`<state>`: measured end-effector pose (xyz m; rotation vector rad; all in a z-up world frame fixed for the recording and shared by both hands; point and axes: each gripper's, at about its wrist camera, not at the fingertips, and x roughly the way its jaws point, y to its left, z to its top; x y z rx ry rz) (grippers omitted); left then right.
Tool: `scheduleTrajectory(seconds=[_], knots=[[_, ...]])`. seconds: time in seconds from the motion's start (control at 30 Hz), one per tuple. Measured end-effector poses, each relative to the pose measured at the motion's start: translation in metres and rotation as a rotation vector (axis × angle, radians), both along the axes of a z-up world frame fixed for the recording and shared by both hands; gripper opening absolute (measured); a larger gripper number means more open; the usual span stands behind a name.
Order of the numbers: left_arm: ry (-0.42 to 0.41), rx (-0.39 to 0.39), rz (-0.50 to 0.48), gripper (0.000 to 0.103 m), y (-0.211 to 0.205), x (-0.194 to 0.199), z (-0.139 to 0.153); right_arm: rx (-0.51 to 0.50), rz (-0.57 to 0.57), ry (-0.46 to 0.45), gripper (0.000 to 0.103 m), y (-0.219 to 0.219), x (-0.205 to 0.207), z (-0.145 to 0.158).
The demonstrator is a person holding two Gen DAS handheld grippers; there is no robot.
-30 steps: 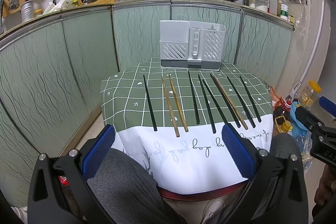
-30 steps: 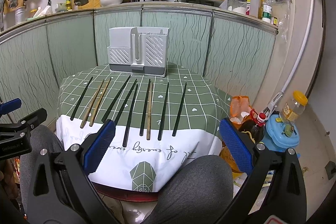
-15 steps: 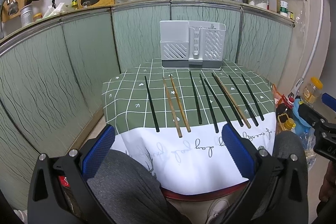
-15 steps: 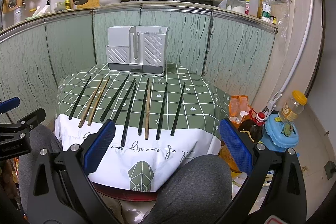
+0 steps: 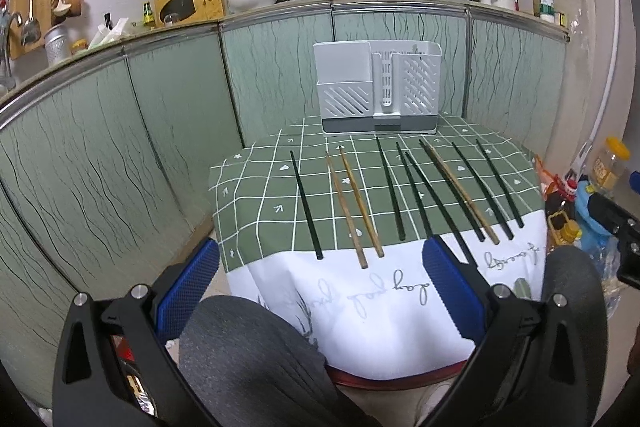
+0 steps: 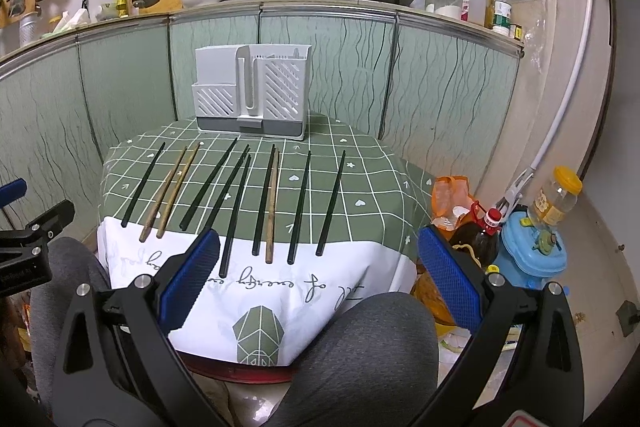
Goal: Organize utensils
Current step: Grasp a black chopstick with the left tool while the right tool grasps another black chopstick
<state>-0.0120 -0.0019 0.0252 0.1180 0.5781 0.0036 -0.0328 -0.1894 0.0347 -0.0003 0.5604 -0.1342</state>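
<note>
Small table with green grid tablecloth mid-frame; white slotted utensil holder upright at its far edge. Ten chopsticks, dark ones and wooden ones, lie side by side in front of it, none racked yet. Left gripper and right gripper both spread wide, holding nothing, low over the person's knees. Suggest pinching one stick near its near end, then tipping it upright over a slot. Holder's inside isn't visible.
</note>
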Motion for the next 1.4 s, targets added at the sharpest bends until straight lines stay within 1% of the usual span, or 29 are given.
scheduleTrajectory(seconds=[0.23,0.33,0.47,0.5,0.63,0.73,0.8,0.87,0.93,0.97,1.07,1.1,1.13,1.17,1.2,1.27,1.33,1.37,1.4], knots=[[0.006,0.002,0.053,0.099,0.01,0.015,-0.014,-0.013,-0.02,0.016,0.095,-0.008,0.013,-0.014],[0.02,-0.023,0.072,0.099,0.021,0.027,-0.024,-0.021,-0.026,0.021,0.095,-0.012,0.022,-0.023],[0.011,-0.022,0.135,0.099,0.033,0.04,-0.033,-0.029,-0.029,0.031,0.095,-0.02,0.037,-0.034],[0.016,-0.02,0.155,0.099,0.037,0.045,-0.036,-0.031,-0.026,0.036,0.095,-0.022,0.041,-0.037],[0.081,-0.002,0.173,0.099,0.041,0.072,-0.049,-0.024,-0.011,0.086,0.095,-0.03,0.064,-0.051],[0.116,-0.003,0.158,0.099,0.038,0.093,-0.06,-0.006,-0.02,0.109,0.095,-0.037,0.079,-0.059],[0.143,-0.021,0.141,0.09,0.037,0.105,-0.068,0.001,-0.03,0.12,0.095,-0.041,0.089,-0.063],[0.165,-0.019,0.132,0.08,0.035,0.114,-0.077,-0.004,-0.044,0.125,0.095,-0.045,0.098,-0.067],[0.183,-0.026,0.122,0.076,0.032,0.122,-0.086,-0.005,-0.059,0.14,0.095,-0.048,0.107,-0.072],[0.19,-0.029,0.114,0.071,0.03,0.125,-0.089,0.002,-0.06,0.147,0.095,-0.05,0.111,-0.075],[0.203,-0.033,0.097,0.062,0.024,0.13,-0.097,0.029,-0.057,0.162,0.095,-0.054,0.119,-0.083],[0.202,-0.032,0.094,0.06,0.022,0.13,-0.098,0.033,-0.056,0.167,0.093,-0.055,0.122,-0.085],[0.199,-0.029,0.092,0.057,0.02,0.13,-0.099,0.033,-0.054,0.175,0.087,-0.055,0.125,-0.089],[0.19,-0.019,0.094,0.048,0.018,0.129,-0.099,0.033,-0.051,0.186,0.084,-0.054,0.128,-0.092],[0.185,-0.013,0.094,0.044,0.017,0.127,-0.1,0.035,-0.046,0.196,0.079,-0.053,0.131,-0.096],[0.173,-0.004,0.093,0.039,0.014,0.126,-0.102,0.039,-0.033,0.216,0.072,-0.05,0.135,-0.102],[0.163,0.012,0.092,0.036,0.011,0.124,-0.103,0.039,-0.023,0.229,0.055,-0.047,0.138,-0.107],[0.156,0.025,0.094,0.034,0.009,0.124,-0.104,0.034,-0.022,0.234,0.051,-0.044,0.139,-0.11],[0.151,0.033,0.093,0.032,0.007,0.122,-0.104,0.033,-0.019,0.236,0.043,-0.042,0.139,-0.113]])
